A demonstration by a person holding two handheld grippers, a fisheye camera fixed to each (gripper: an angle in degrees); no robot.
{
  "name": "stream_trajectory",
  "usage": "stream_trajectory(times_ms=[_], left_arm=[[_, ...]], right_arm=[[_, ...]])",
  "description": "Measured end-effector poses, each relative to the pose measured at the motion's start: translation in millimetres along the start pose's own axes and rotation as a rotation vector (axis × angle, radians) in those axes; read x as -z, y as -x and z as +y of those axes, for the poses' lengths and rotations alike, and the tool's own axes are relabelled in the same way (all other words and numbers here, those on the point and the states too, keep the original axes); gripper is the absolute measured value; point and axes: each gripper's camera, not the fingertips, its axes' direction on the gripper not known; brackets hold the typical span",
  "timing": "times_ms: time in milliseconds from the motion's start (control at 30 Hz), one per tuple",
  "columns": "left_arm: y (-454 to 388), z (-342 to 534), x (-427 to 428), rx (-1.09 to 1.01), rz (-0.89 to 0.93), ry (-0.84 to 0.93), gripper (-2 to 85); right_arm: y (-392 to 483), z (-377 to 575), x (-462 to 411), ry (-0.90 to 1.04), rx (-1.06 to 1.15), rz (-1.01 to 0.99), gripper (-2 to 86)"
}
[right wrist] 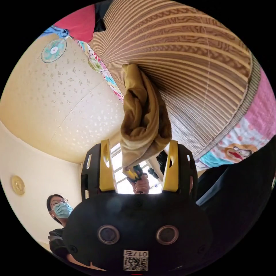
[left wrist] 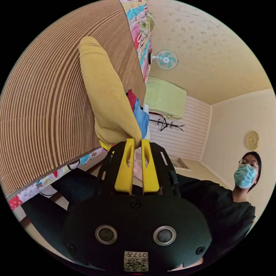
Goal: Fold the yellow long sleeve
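Now the left gripper (left wrist: 138, 141) pinched the yellow long sleeve (left wrist: 106, 95); right gripper (right wrist: 137, 143) gaped wide, so the bunched cloth could slip.

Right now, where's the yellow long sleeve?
The yellow long sleeve lies across the bamboo mat, one end pinched in the left tongs.

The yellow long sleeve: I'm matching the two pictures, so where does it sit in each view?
Left gripper view: the yellow long sleeve runs from upper left down to the left claw, over the woven mat.
Right gripper view: it hangs bunched at centre, above the right claw.
Shared landmark: the wall fan.
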Motion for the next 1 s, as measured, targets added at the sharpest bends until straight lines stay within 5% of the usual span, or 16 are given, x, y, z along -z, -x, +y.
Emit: stream_trajectory(times_ms=[200,367,767,900,1000], left_arm=[[-29.8,48.2,54.7,-0.021,0.051,-0.061,4.7],[-77.2,84.3,139.3,-0.149,0.085,-0.169,4.6],[-214.2,199.7,392.2,-0.541,-0.087,-0.551,5.0],[-222.9,244.2,444.1,-0.508,-0.191,-0.649,5.1],[-182.6,276.4,469.2,-0.293,-0.282,-0.726,5.4]], right_arm=[[4.8,16.9,-60.9,0.219,0.031,0.098,9.9],[52.1,57.9,-137.6,0.305,0.222,0.074,7.4],[107.9,188.6,-509.7,0.651,0.57,0.062,7.1],[68.6,240.4,-620.1,0.705,0.626,0.069,7.6],[-7.8,254.1,-676.8,0.772,0.522,0.199,8.4]])
